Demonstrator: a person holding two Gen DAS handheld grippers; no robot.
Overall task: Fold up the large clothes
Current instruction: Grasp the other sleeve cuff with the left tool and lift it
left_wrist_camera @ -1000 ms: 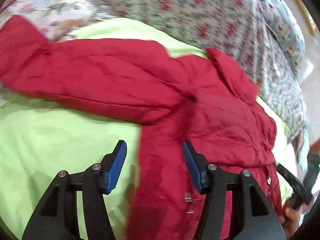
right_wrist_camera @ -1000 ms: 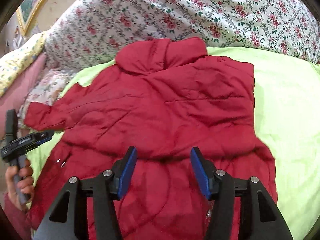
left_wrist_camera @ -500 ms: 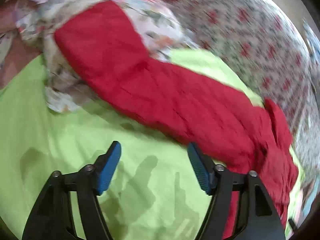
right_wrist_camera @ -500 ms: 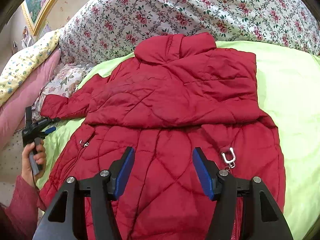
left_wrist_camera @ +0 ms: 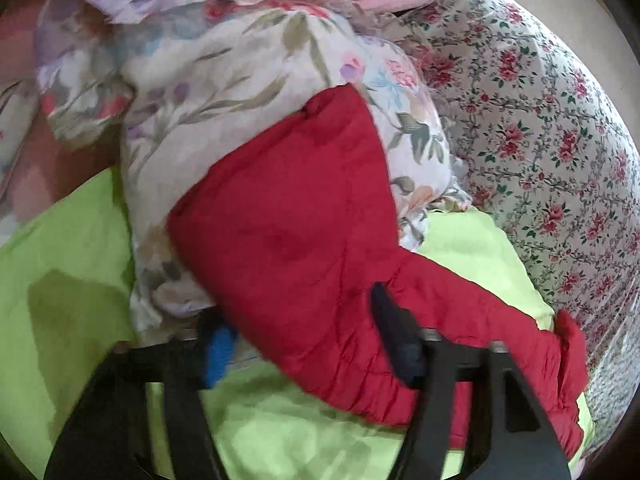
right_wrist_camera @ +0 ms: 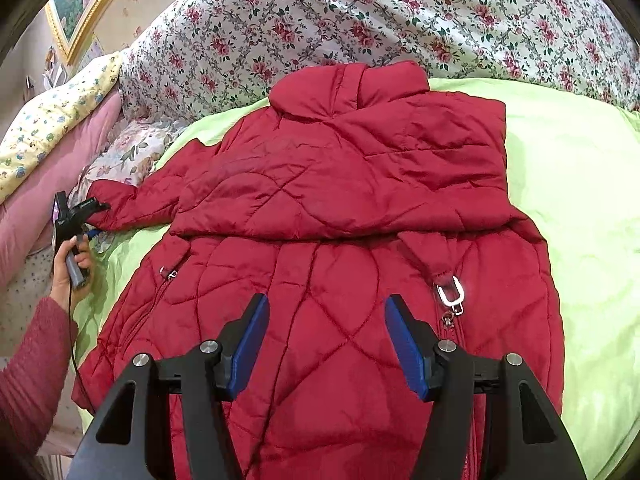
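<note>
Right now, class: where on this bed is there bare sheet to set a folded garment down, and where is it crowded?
Free: the green sheet right of the red jacket, bordered above by the rose-print quilt. Crowded: the left, where the sleeve lies on a floral pillow at the left gripper.

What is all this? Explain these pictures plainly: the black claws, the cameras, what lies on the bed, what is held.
No robot: a person holds a two-finger gripper in each hand, each with a camera looking along its fingers. The right gripper, open, hovers over a red jacket spread on a green sheet. The left gripper has the jacket's sleeve between its jaws, by a floral pillow; they have just been closing, but blur hides whether they pinch it yet.
</note>
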